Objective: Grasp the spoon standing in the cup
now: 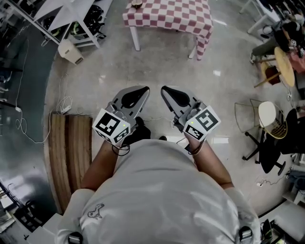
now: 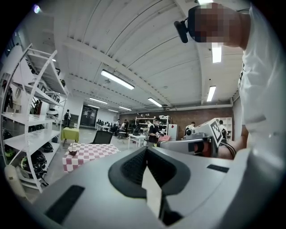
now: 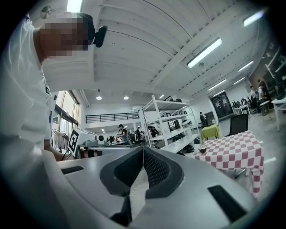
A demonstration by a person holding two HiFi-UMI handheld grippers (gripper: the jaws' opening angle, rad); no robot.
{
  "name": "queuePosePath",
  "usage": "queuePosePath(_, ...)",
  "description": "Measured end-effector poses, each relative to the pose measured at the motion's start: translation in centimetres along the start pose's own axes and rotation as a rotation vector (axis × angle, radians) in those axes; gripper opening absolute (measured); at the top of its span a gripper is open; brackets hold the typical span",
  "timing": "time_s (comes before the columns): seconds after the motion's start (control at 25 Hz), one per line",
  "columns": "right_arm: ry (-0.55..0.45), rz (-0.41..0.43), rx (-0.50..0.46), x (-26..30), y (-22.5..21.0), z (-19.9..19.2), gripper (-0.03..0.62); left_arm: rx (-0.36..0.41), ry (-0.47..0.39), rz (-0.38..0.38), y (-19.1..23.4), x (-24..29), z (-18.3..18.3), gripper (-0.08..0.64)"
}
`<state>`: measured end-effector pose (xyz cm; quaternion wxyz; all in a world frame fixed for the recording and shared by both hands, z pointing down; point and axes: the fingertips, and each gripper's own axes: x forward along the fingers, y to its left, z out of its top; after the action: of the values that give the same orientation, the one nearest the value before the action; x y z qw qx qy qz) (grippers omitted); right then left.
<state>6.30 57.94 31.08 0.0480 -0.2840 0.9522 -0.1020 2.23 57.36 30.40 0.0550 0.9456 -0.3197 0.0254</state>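
Note:
A table with a red-and-white checked cloth stands far ahead of me, across bare floor. A small dark cup sits at its far left edge; the spoon is too small to make out. The cup shows again on the table in the left gripper view, and as a speck in the right gripper view. I hold my left gripper and right gripper side by side close to my chest. Both are shut on nothing, their jaws meeting at the tips.
White shelving and a white box stand at the back left. A wooden board lies on the floor at my left, with cables beside it. Chairs and a wire basket crowd the right side.

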Motion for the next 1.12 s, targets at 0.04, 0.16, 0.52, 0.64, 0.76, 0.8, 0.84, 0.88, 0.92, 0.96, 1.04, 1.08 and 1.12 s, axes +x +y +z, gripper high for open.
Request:
queuePosePath(0.04,0.003,-0.005,0.003,0.9,-0.4,-0.1,0.034,-0.003,-0.001,-0.004,0.8,0.0,0.1,0.014)
queuePosePath(0.16,0.014,-0.017,0.003,3.6,-1.2,0.1,0.034,-0.007,0.002,-0.019,3.5,-0.4,0.2,0.014)
queuePosePath(0.52,0.020,-0.065,-0.007,11.2,-2.3,0.7,0.034,0.009,-0.045,-0.011,12.3,-3.6,3.0,0.014)
queuePosePath(0.64,0.012,-0.089,-0.013,13.0,-2.7,1.0,0.034,0.002,-0.047,-0.010,14.1,-4.6,2.8,0.014)
queuePosePath(0.76,0.016,-0.105,-0.012,14.0,-3.1,1.0,0.034,-0.022,-0.043,-0.010,15.5,-5.1,2.2,0.014)
queuePosePath(0.8,0.018,-0.112,-0.011,14.2,-3.5,1.0,0.033,-0.028,-0.045,-0.009,15.8,-5.2,2.0,0.014)
queuePosePath(0.84,0.019,-0.119,-0.010,14.4,-3.9,1.1,0.034,-0.032,-0.049,-0.009,16.1,-5.3,2.0,0.014)
queuePosePath(0.88,0.020,-0.127,-0.009,14.5,-4.5,1.1,0.032,-0.037,-0.055,-0.010,16.3,-5.2,2.0,0.014)
queuePosePath(0.92,0.020,-0.132,-0.008,14.7,-5.1,1.0,0.034,-0.040,-0.062,-0.013,16.3,-5.1,2.0,0.014)
queuePosePath(0.96,0.021,-0.137,-0.007,14.8,-5.6,1.0,0.033,-0.039,-0.065,-0.016,16.4,-4.9,2.0,0.014)
queuePosePath(1.04,0.016,-0.141,-0.006,14.9,-6.6,1.1,0.032,-0.035,-0.063,-0.019,16.4,-4.7,1.7,0.014)
queuePosePath(1.08,0.012,-0.142,-0.005,14.9,-7.1,1.1,0.032,-0.035,-0.060,-0.017,16.7,-4.5,1.7,0.014)
queuePosePath(1.12,0.008,-0.142,-0.002,15.1,-7.6,1.2,0.032,-0.035,-0.058,-0.012,17.0,-4.3,1.7,0.014)
